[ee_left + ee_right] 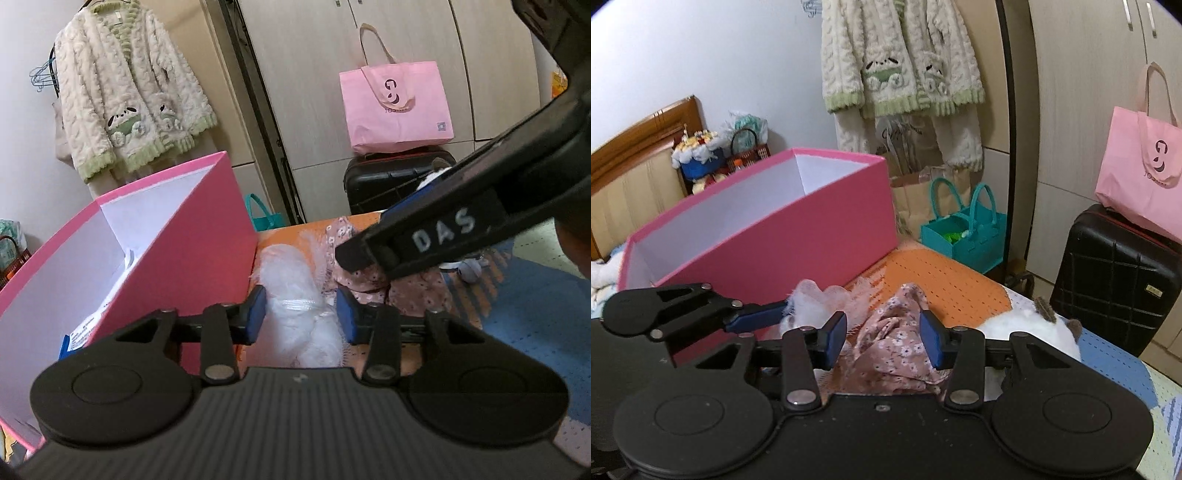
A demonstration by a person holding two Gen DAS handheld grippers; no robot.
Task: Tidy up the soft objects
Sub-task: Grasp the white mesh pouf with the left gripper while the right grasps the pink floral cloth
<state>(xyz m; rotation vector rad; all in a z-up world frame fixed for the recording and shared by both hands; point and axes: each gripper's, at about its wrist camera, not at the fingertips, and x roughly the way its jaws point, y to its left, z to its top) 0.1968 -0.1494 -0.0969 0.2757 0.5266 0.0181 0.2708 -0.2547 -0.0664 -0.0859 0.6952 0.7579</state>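
Observation:
A white mesh bundle (295,295) lies on the orange mat (280,240) right beside the pink box (184,236). My left gripper (301,315) has its blue pads against both sides of the bundle. A pink floral cloth (894,343) lies crumpled just to the right of it, and my right gripper (882,341) grips it between its pads. In the left wrist view the right gripper's fingers (354,254) come down onto the floral cloth (413,291). In the right wrist view a left gripper finger (757,317) meets the white mesh (812,295). The pink box (798,236) is open on top.
A white plush toy with brown ears (1034,325) lies right of the floral cloth. A teal bag (964,236), a black suitcase (1115,273) and a pink tote (1137,166) stand beyond the mat. A fluffy cardigan (125,96) hangs on the wall.

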